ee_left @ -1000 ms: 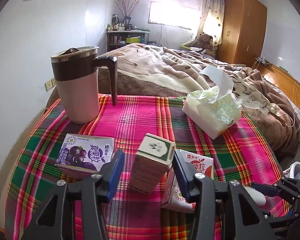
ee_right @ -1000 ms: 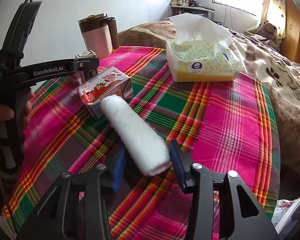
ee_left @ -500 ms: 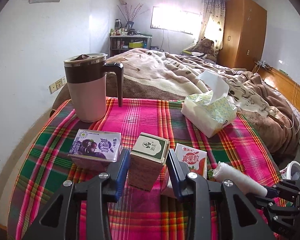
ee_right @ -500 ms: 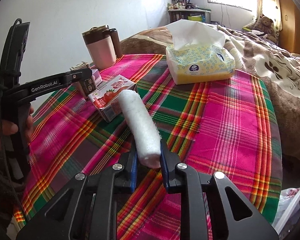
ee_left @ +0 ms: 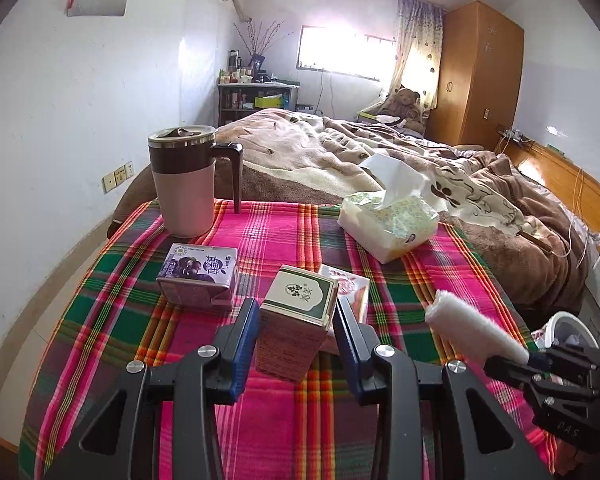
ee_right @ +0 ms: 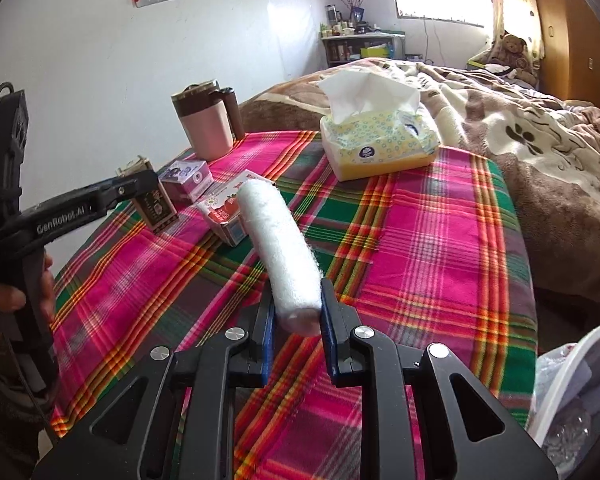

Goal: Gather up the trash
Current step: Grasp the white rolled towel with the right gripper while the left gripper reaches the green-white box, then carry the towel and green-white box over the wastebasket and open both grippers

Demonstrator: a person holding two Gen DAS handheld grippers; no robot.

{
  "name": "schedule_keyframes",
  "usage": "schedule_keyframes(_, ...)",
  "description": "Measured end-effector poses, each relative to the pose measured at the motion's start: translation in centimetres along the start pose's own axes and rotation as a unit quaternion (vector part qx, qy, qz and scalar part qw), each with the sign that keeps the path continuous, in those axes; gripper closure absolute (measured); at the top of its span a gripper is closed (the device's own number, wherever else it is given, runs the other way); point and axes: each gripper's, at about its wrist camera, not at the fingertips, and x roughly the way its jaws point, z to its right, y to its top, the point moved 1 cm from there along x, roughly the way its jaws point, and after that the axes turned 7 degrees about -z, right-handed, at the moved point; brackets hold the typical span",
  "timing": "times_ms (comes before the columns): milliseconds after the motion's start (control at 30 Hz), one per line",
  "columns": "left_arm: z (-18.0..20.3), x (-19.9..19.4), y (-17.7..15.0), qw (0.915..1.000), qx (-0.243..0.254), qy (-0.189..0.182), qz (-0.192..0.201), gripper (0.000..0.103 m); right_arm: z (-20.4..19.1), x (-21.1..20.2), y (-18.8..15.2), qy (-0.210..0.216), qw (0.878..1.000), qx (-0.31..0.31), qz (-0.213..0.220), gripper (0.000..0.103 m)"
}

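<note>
My left gripper [ee_left: 296, 316] is shut on a brown carton with a green-and-cream top [ee_left: 296, 320] and holds it above the plaid cloth; it also shows in the right wrist view [ee_right: 152, 200]. My right gripper [ee_right: 296, 312] is shut on a white fuzzy roll [ee_right: 280, 248], lifted off the table; the roll shows at the right of the left wrist view [ee_left: 472, 332]. A purple drink carton [ee_left: 198, 276] and a red strawberry carton [ee_right: 224, 216] lie on the cloth.
A pink and brown lidded mug [ee_left: 184, 180] stands at the table's back left. A yellow tissue pack [ee_left: 392, 224] lies at the back right. A white bin with a bag [ee_right: 572, 400] stands off the table's right edge. A bed [ee_left: 380, 160] lies beyond.
Both grippers closed on their items and lifted: the left raised the brown carton, the right raised the white roll off the cloth. Both cameras have risen and pulled back.
</note>
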Motion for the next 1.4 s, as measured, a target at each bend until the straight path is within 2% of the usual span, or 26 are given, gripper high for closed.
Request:
schedule_keyframes(100,0.9,-1.3,-0.9,0.9999,0.004,-0.009,-0.001,0.065,0.0,-1.0,-0.5,-0.002,1.0,0.002,0.008,0.083)
schedule_keyframes(200,1.9,-2.2,-1.5,0.9999,0.016,-0.002,0.003,0.065,0.1,-2.0,-1.1,-0.006,1.0,0.006,0.015,0.083)
schedule_keyframes(700,7.4,-6.4,-4.2,0.9982,0.035,-0.045,0.016,0.065,2.2,-6.6,-4.2,-0.025,0.997,0.054,0.052,0.083)
schedule_keyframes(1000,11.8,-7.8,-5.7,0.9947,0.062,-0.08,0.017,0.065,3.8,-10.0,-6.4,-0.055,0.993,0.075,0.076,0.083)
schedule_keyframes(1400,18.9,-8.5,-7.1,0.9857,0.101,-0.134,0.013,0.065,7.8,-14.3,-9.3,-0.116,0.982,0.118,0.096,0.083)
